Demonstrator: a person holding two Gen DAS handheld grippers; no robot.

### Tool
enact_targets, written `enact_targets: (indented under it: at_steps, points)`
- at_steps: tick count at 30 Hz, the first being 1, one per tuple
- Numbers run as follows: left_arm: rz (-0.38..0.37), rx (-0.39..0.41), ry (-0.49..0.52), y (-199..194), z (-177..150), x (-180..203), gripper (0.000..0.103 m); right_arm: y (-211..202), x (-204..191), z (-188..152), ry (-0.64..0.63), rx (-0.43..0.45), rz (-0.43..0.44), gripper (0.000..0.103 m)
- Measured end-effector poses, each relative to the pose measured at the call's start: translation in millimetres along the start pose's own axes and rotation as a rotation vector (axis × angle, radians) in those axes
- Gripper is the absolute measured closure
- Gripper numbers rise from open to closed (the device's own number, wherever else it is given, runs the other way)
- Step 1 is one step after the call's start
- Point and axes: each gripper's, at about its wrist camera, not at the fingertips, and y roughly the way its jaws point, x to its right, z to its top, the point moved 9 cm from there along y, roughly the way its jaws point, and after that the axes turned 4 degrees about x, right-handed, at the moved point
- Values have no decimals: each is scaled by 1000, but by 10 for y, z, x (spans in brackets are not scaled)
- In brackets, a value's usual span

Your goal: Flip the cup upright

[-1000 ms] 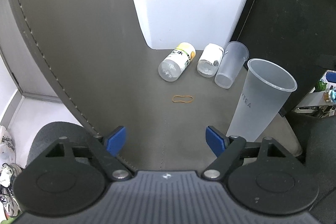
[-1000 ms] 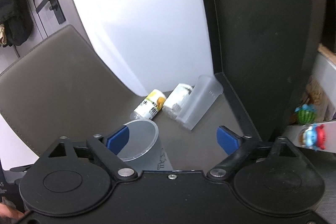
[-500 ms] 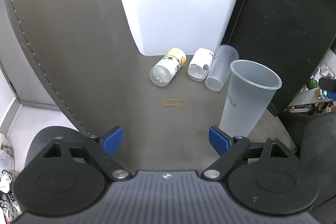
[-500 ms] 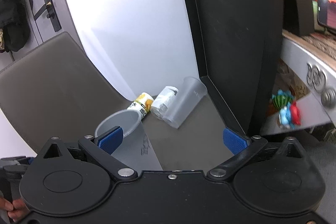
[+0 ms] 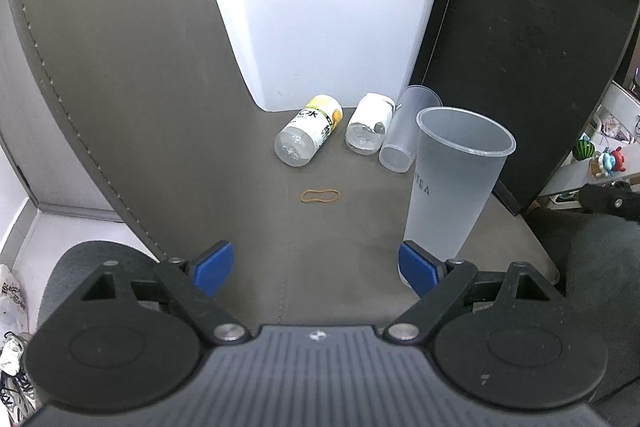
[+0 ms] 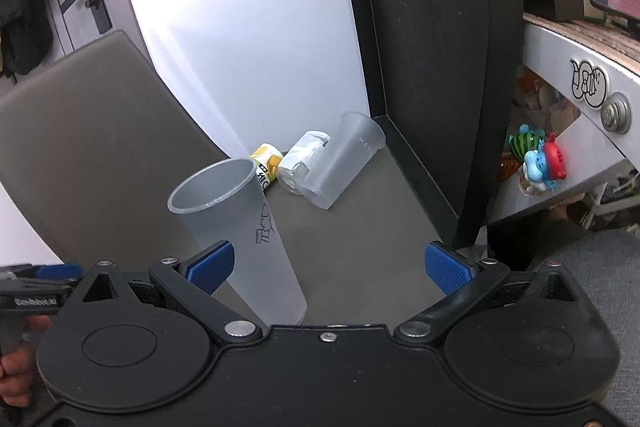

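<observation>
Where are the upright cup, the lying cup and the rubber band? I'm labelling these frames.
upright cup (image 5: 452,187), left wrist view, on its frosted side wall.
lying cup (image 6: 344,163), right wrist view, on its side wall.
rubber band (image 5: 320,195), left wrist view, on the loop.

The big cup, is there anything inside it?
The big cup stands upright and looks empty from the rim down; its frosted wall hides the very bottom.
</observation>
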Motion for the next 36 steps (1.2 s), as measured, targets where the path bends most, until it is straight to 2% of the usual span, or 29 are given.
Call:
enact_targets:
  at_steps: [6, 12, 36]
  points:
    - [10, -1, -10, -12, -38, -23, 14, 119, -53, -190, -53, -56, -38, 0]
    - [21, 7, -4, -45, -50, 0, 14, 79, -131, -222, -97, -49, -32, 0]
    - [19, 11, -15, -77, -97, -1, 14, 53, -143, -276, -89, -76, -33, 0]
